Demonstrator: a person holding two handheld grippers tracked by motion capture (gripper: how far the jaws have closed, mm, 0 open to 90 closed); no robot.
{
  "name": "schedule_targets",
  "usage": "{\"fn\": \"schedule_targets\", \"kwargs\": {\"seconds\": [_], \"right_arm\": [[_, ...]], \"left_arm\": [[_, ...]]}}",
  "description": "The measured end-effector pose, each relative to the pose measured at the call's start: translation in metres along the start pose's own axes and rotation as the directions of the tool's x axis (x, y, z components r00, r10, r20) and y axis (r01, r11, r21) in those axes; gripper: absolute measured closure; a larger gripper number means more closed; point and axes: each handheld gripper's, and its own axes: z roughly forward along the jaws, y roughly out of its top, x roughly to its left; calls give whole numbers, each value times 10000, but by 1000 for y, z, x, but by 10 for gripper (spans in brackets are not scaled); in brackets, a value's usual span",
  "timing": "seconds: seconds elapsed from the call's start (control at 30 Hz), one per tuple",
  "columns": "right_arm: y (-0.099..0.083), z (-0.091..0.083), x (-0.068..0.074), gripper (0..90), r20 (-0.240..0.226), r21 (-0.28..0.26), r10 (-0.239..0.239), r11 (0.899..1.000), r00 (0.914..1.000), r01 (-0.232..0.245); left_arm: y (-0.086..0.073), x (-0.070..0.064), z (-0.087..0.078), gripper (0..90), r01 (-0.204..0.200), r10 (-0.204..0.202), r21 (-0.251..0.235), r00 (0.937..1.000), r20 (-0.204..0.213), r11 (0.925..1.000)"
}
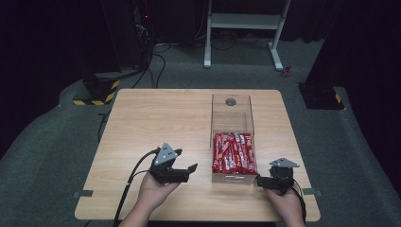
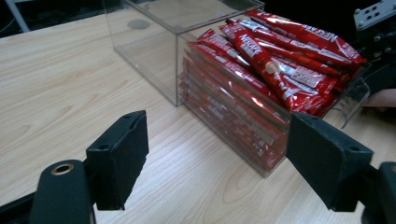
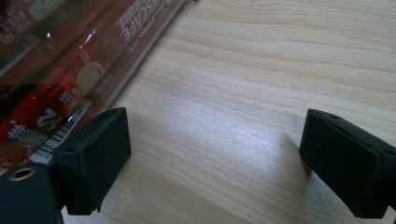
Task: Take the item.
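Note:
A clear plastic box (image 1: 222,118) stands right of the table's middle. Its near half holds a stack of red sachet sticks (image 1: 234,152). My left gripper (image 1: 185,161) hovers left of the box's near end, jaws wide open and empty. In the left gripper view the gripper (image 2: 219,135) faces the box wall (image 2: 149,46) and the red sticks (image 2: 280,60) heaped above its rim. My right gripper (image 1: 261,180) sits at the box's near right corner, open and empty. In the right gripper view the gripper (image 3: 219,149) frames bare wood, with the sticks (image 3: 70,56) behind the wall at left.
The wooden table (image 1: 156,118) has free room left of and behind the box. The right gripper's body (image 2: 376,28) and a hand (image 2: 383,99) show beyond the box in the left gripper view. A white desk frame (image 1: 243,28) and a striped base (image 1: 97,92) stand on the floor.

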Motion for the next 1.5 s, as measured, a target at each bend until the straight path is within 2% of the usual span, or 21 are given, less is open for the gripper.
{"fn": "schedule_targets", "kwargs": {"seconds": [0.17, 0.2, 0.23, 0.27, 0.53, 0.6, 0.97, 1.2, 1.3, 1.5], "right_arm": [[0, 0, 0, 87, -2, 1, 0, 10000, 10000, 0], [0, 0, 0, 88, 5, -6, -6, 10000, 10000, 6], [0, 0, 0, 88, 7, -5, -5, 10000, 10000, 5], [0, 0, 0, 88, 10, -8, -5, 10000, 10000, 5], [0, 0, 0, 90, -24, -4, 4, 10000, 10000, -4], [0, 0, 0, 90, -33, -1, -13, 10000, 10000, 13], [0, 0, 0, 91, -54, -4, -29, 10000, 10000, 29], [0, 0, 0, 91, -61, -6, -37, 10000, 10000, 37], [0, 0, 0, 91, -62, -7, -38, 10000, 10000, 38], [0, 0, 0, 91, -88, -10, -52, 10000, 9999, 52]], "left_arm": [[4, -6, 9, 218, -133, 133, -39, 9998, 162, 9999], [4, -6, 9, 218, -133, 133, -39, 9998, 162, 9999], [5, -10, 11, 218, 75, -72, -148, 9997, 218, 9999], [7, -11, 12, 218, -6, 10, -168, 9997, 242, 9999], [12, -13, 13, 220, -132, 137, -175, 9995, 293, 9998], [15, -15, 16, 223, -125, 135, -251, 9990, 427, 9996], [22, -31, 35, 255, -333, 342, -124, 9959, 835, 9994], [25, -35, 45, 283, -377, 378, -24, 9940, 1025, 9993], [25, -36, 48, 285, -291, 289, 8, 9945, 1006, 9996], [26, -39, 55, 328, -406, 400, 52, 9955, 865, 9992]]}}
